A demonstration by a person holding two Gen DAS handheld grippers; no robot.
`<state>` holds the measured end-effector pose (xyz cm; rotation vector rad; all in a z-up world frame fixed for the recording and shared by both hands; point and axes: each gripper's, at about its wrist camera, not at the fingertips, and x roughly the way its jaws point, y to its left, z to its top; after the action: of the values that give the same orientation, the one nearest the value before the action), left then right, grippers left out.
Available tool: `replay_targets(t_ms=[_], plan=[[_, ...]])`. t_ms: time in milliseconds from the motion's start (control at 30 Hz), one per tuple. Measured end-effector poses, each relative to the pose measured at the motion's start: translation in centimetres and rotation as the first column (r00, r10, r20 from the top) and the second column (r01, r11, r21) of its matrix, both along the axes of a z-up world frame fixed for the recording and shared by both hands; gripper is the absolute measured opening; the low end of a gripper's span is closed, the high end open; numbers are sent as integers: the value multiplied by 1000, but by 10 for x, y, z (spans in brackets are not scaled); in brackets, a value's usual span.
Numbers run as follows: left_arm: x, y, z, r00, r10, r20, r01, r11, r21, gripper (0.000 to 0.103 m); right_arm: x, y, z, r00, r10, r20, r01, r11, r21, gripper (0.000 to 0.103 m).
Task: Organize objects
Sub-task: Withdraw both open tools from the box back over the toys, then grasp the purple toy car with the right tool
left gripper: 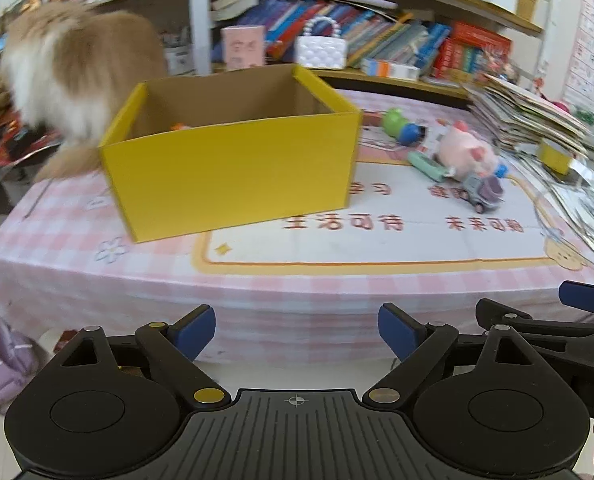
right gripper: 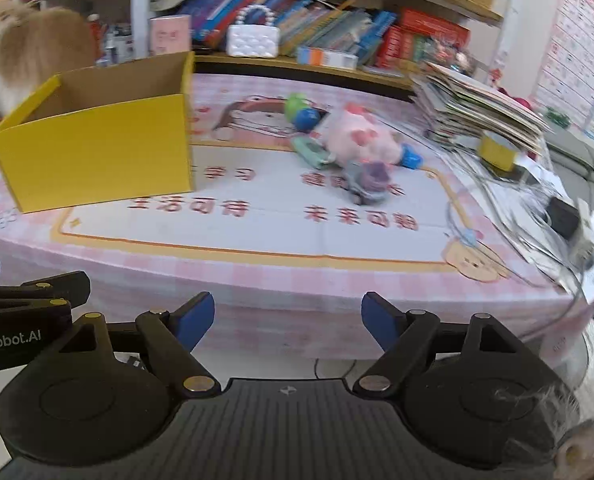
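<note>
Since toys cluster beside the open yellow box [left gripper: 233, 176], both claws, left claw [left gripper: 297, 330] and right claw [right gripper: 287, 320], hang released, empty, short of the worktop [right gripper: 257, 296].

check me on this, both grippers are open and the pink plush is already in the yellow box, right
Not quite. Both grippers, left and right, are open, but the pink plush is not in the yellow box. The right wrist view shows it lying on the table to the box's right, among other toys.
</note>
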<state>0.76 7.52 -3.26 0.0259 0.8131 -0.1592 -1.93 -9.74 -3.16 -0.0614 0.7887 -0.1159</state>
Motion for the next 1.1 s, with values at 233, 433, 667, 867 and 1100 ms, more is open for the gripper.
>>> replay_targets(t_ms=[233, 433, 667, 867, 1100], plan=[[13, -33, 0, 997, -78, -5, 78, 997, 6, 92, 3, -29, -1, 997, -82, -6, 82, 997, 0, 81], [29, -58, -1, 993, -114, -11, 114, 993, 3, 92, 15, -56, -2, 992, -128, -16, 128, 992, 1, 85], [53, -86, -3, 993, -117, -30, 118, 993, 8, 92, 42, -84, -3, 990, -138, -30, 138, 990, -5, 86], [76, -109, -7, 994, -97, -44, 97, 995, 0, 96, 68, -111, -5, 991, -129, -40, 129, 992, 0, 87], [102, -136, -12, 995, -79, -58, 79, 997, -1, 96, 103, -142, -10, 992, -114, -49, 115, 993, 24, 87]])
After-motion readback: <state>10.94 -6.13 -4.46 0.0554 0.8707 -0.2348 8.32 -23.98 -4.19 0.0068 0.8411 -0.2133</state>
